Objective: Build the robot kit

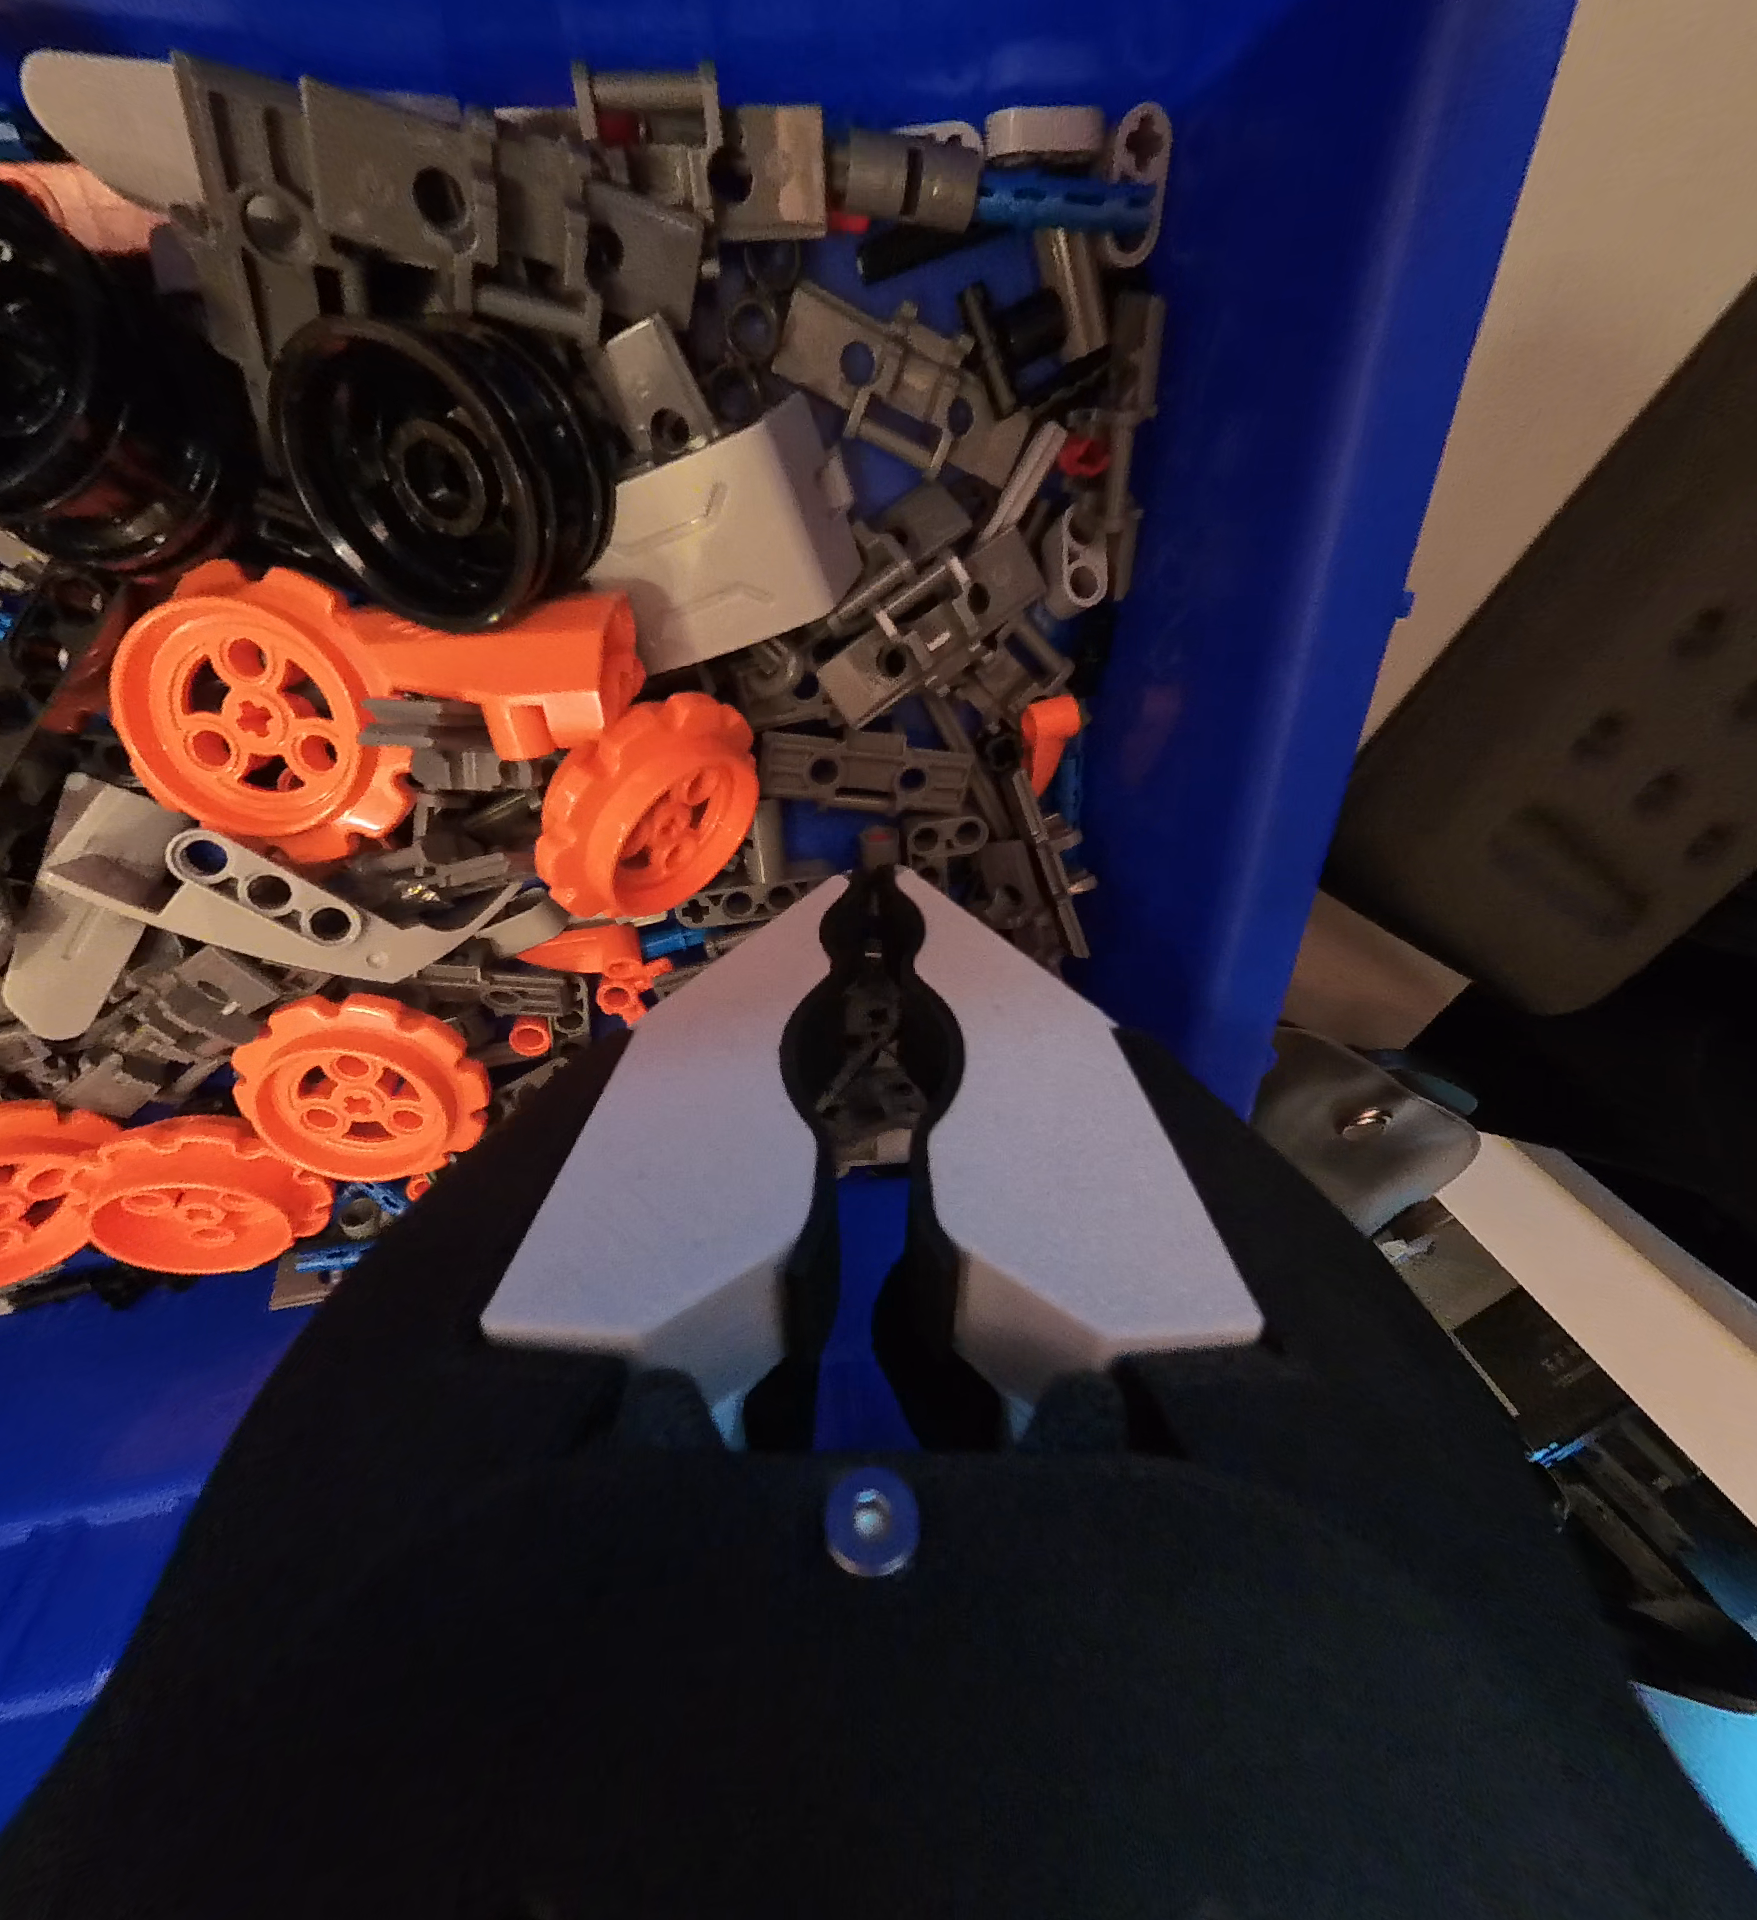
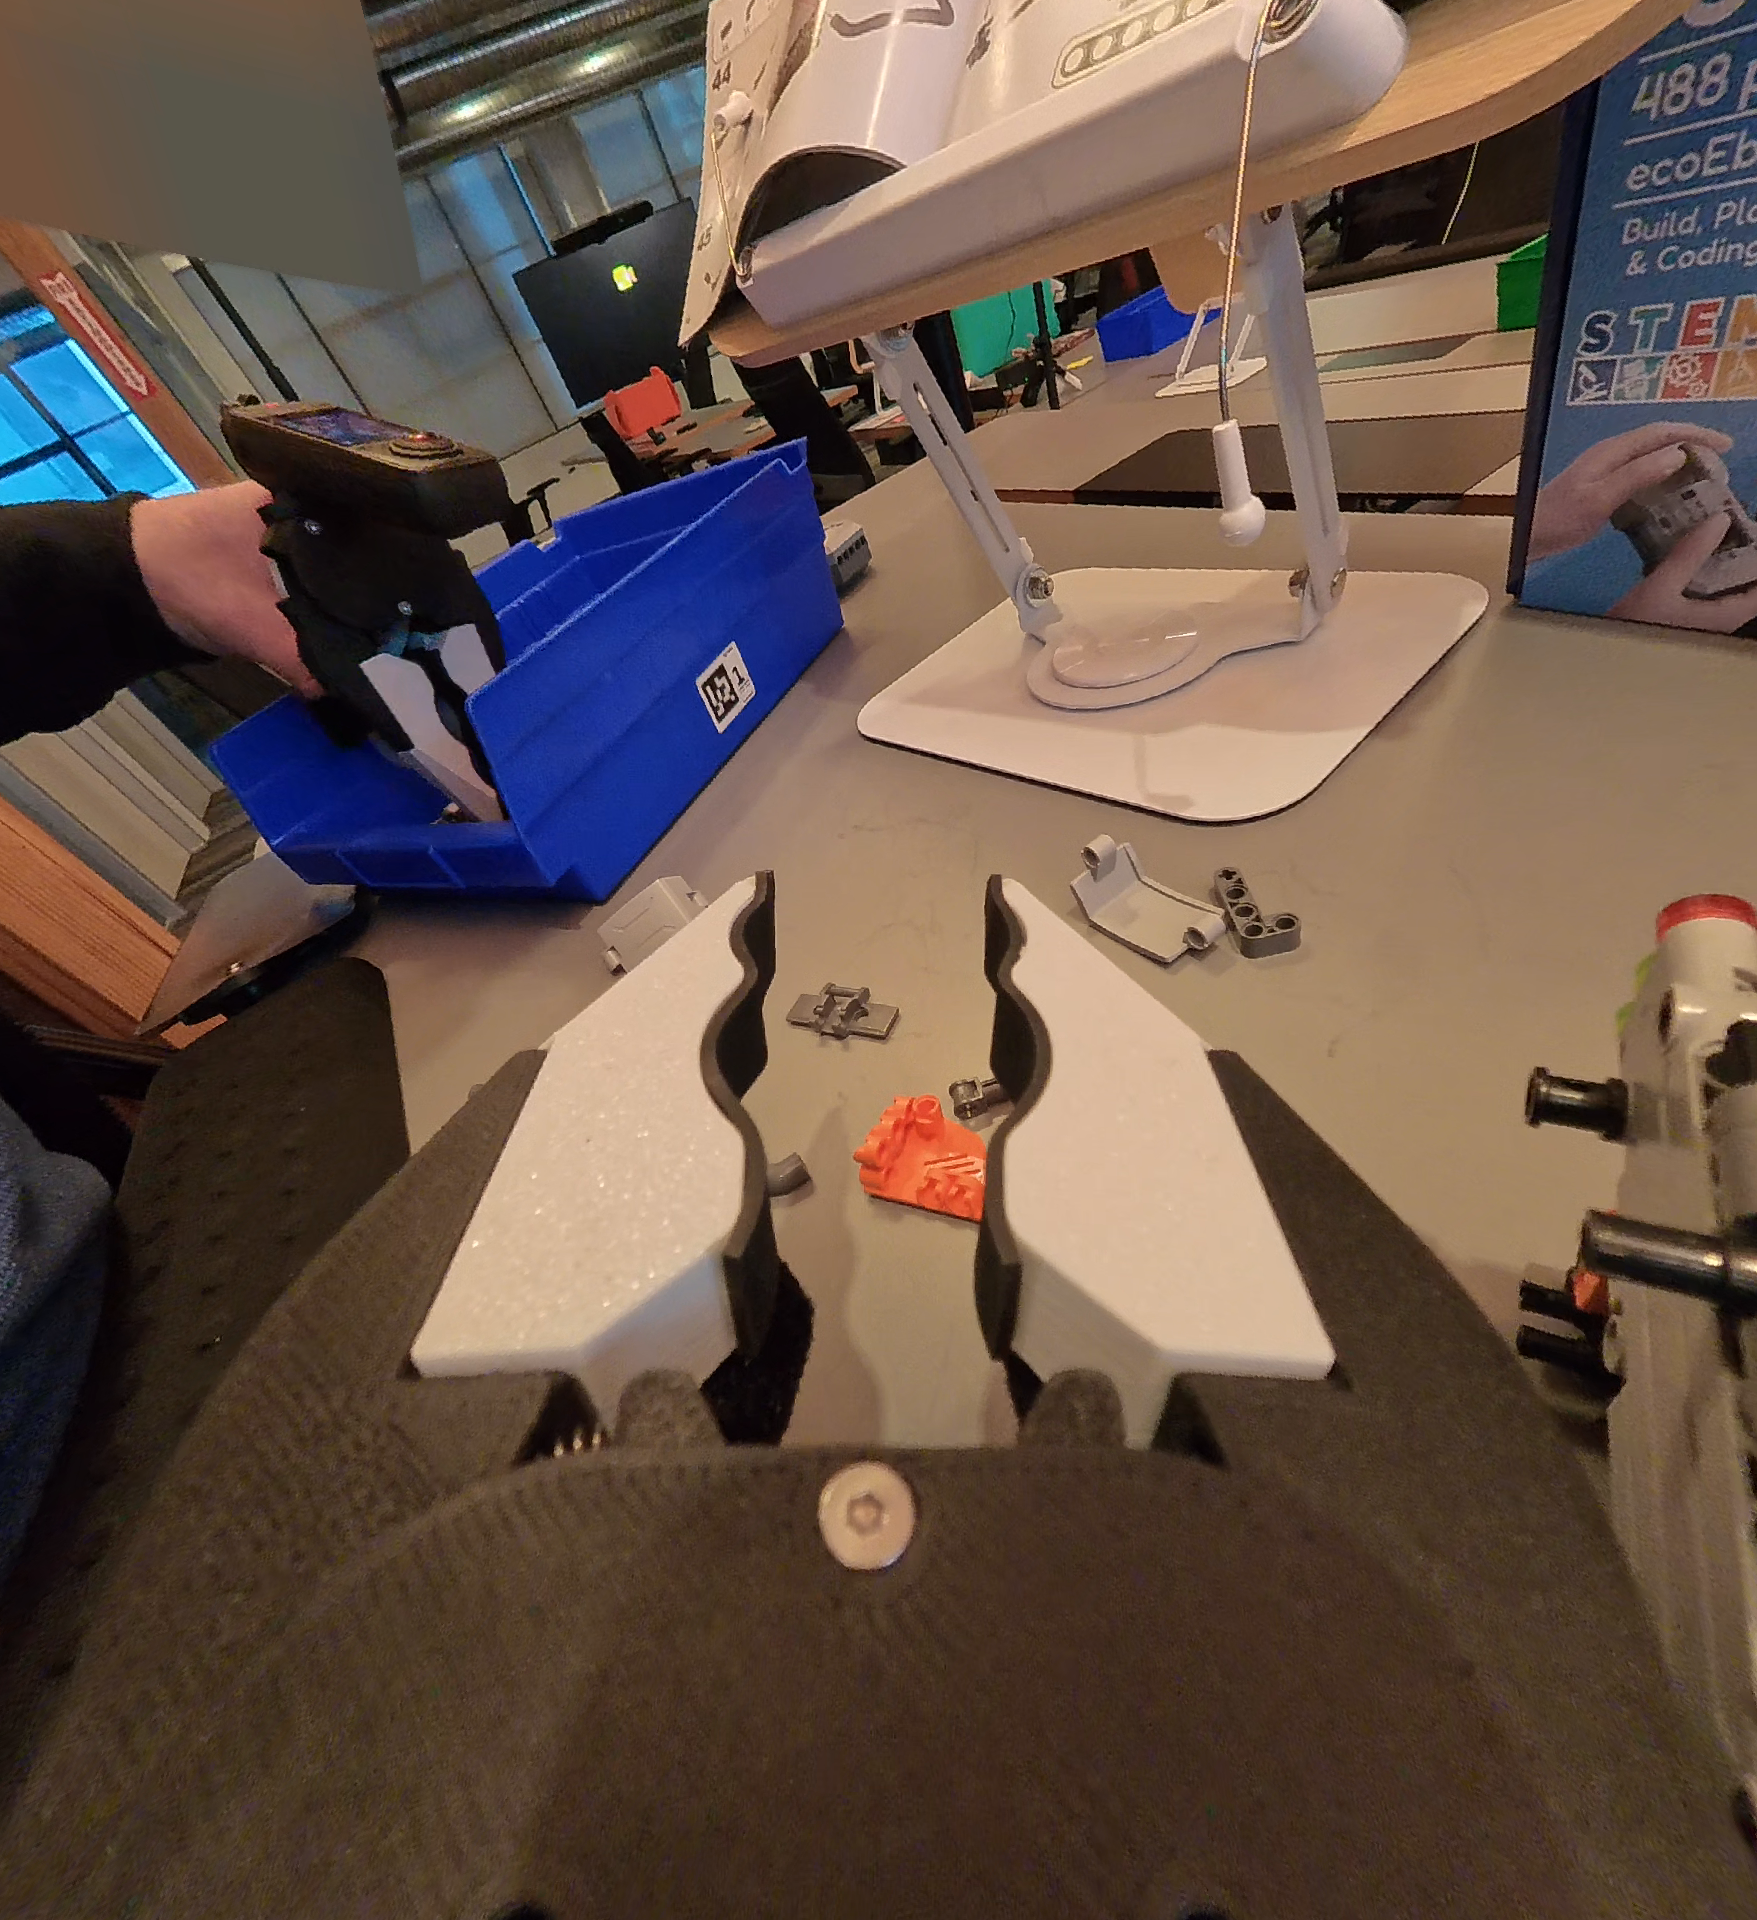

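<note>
A grey table (image 2: 1476,790) is seen in an open workshop. The left gripper (image 1: 869,883) is lowered into the blue bin (image 1: 1300,520), jaws pressed nearly together just beside small grey parts (image 1: 863,774); whether one is pinched cannot be told. The right gripper (image 2: 879,904) is held spread over an orange piece (image 2: 921,1153) and a grey link (image 2: 843,1013).

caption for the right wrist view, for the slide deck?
Right claw open above an orange part on the grey table; left claw dips into the blue bin.
</note>
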{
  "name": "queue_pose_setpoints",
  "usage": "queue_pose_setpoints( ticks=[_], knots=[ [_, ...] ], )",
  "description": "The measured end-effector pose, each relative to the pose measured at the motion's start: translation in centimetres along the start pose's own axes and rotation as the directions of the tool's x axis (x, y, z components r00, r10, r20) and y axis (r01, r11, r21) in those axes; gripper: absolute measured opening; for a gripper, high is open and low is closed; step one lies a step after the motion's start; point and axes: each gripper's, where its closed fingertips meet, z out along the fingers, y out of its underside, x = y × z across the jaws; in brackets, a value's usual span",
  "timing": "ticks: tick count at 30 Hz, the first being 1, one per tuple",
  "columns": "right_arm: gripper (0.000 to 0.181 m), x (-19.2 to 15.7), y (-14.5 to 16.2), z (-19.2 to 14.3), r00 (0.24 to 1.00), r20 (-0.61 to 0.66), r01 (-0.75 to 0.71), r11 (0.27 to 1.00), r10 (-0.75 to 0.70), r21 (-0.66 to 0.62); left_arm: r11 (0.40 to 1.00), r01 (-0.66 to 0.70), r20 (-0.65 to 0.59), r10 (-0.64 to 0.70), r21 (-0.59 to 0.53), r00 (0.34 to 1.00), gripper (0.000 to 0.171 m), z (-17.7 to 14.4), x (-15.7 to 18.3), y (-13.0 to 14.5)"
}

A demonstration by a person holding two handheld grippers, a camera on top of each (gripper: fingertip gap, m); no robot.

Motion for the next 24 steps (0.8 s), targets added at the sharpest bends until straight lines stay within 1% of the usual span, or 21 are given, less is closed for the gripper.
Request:
queue_pose_setpoints(
  ticks=[8,9,15,19,20,22,24],
  knots=[
    [0.038,0.0,-0.1,-0.1,1.0,0.001,-0.001,1.0,0.001,0.008,1.0,-0.024,-0.025,0.024,-0.006,0.999,0.006,0.4,0.2,-0.2],
    [0.038,0.0,-0.1,-0.1,1.0,0.0,-0.001,1.0,0.001,0.008,0.999,-0.026,-0.01,0.026,-0.023,1.0,0.006,0.6,0.0,0.0],
    [0.037,0.1,-0.1,-0.1,1.0,0.002,-0.002,1.0,0.002,0.011,0.998,-0.057,0.014,0.057,0.008,0.998,0.005,0.3,-0.1,-0.4],
    [0.037,0.0,-0.2,-0.1,1.0,0.005,-0.001,1.0,0.001,0.013,0.989,-0.091,0.05,0.086,0.12,0.995,0.005,-1.6,0.0,-1.3],
    [0.037,0.0,-0.2,-0.1,1.0,0.006,0.0,1.0,0.0,0.015,0.981,-0.102,0.057,0.094,0.162,0.994,0.005,-2.3,0.1,-1.6],
    [0.037,0.0,-0.3,-0.1,1.0,0.009,0.0,1.0,-0.001,0.017,0.96,-0.119,0.073,0.104,0.255,0.992,0.005,-3.9,0.4,-2.5],
    [0.037,-0.1,-0.3,-0.1,1.0,0.012,0.002,1.0,-0.002,0.021,0.928,-0.128,0.063,0.113,0.351,0.992,0.005,-5.7,1.4,-3.8]
  ],
)
